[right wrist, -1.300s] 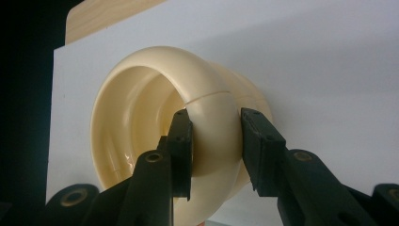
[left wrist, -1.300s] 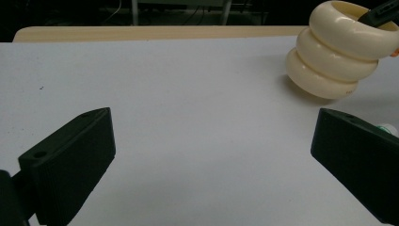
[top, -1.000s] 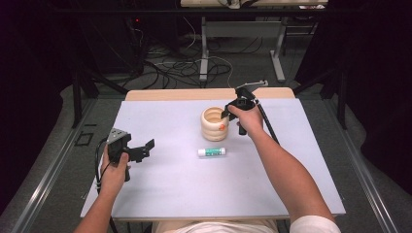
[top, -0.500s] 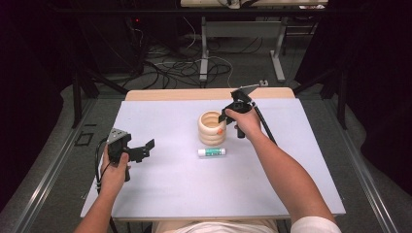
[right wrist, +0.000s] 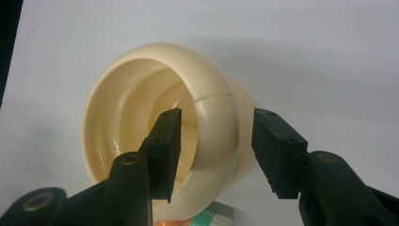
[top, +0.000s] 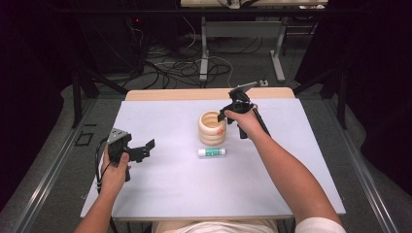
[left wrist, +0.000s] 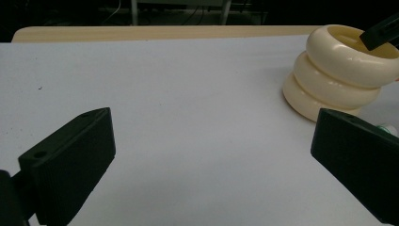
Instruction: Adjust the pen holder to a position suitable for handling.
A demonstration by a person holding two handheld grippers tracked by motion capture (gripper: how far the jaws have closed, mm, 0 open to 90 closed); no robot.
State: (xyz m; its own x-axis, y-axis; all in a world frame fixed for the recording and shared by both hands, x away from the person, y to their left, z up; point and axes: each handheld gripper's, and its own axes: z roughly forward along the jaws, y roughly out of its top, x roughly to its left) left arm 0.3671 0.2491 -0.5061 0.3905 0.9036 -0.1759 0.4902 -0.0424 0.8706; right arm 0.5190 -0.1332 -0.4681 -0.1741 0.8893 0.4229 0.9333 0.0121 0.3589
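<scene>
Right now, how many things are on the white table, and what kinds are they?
Cream ringed cup: 1
Glue stick with green label: 1
Total: 2 things on the table
</scene>
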